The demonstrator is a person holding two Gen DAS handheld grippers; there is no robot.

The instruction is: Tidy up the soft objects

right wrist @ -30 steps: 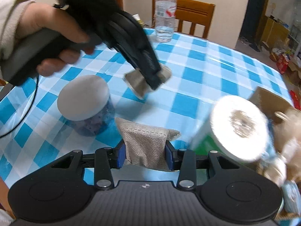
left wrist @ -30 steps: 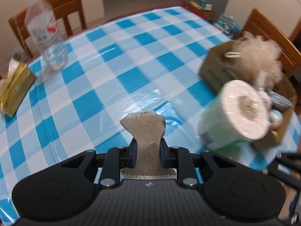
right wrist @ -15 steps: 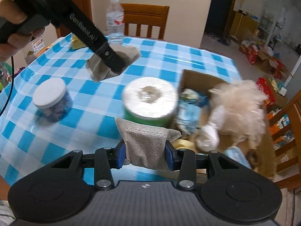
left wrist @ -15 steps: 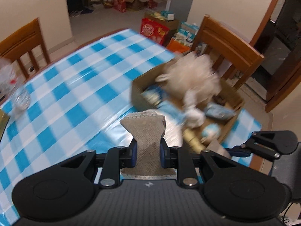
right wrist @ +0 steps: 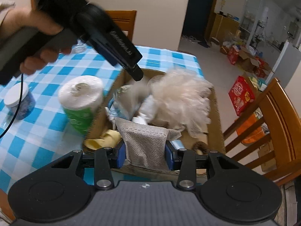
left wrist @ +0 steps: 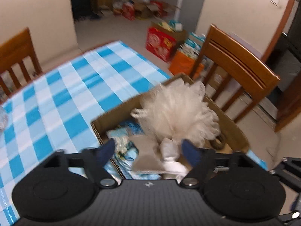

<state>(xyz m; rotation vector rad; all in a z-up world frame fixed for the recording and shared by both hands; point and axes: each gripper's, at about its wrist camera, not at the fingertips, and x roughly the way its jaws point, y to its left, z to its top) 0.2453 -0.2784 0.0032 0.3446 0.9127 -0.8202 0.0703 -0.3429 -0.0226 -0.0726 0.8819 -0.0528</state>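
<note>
My left gripper (left wrist: 149, 151) hangs over the cardboard box (left wrist: 112, 111) and its jaws are opening. Between them, free of the blue pads, a beige cloth (left wrist: 146, 150) drops onto the box's contents. A fluffy white bath puff (left wrist: 176, 109) fills the box's far half. In the right wrist view a hand holds the left gripper (right wrist: 137, 75) above the box (right wrist: 216, 113), with the blurred falling cloth (right wrist: 138, 92) just below its tips. My right gripper (right wrist: 145, 155) is shut on a second beige mesh cloth (right wrist: 144, 141) over the box's near edge, beside the puff (right wrist: 182, 98).
A wrapped toilet roll (right wrist: 80, 94) stands against the box's left wall, and a white-lidded jar (right wrist: 17, 101) sits further left. The blue checked tablecloth (left wrist: 56, 94) stretches left. A wooden chair (left wrist: 237, 66) stands close behind the box. Cartons litter the floor beyond.
Both grippers have swung from over the table to above the box. The left gripper's jaws have opened and let its cloth go. The right gripper still grips its cloth.
</note>
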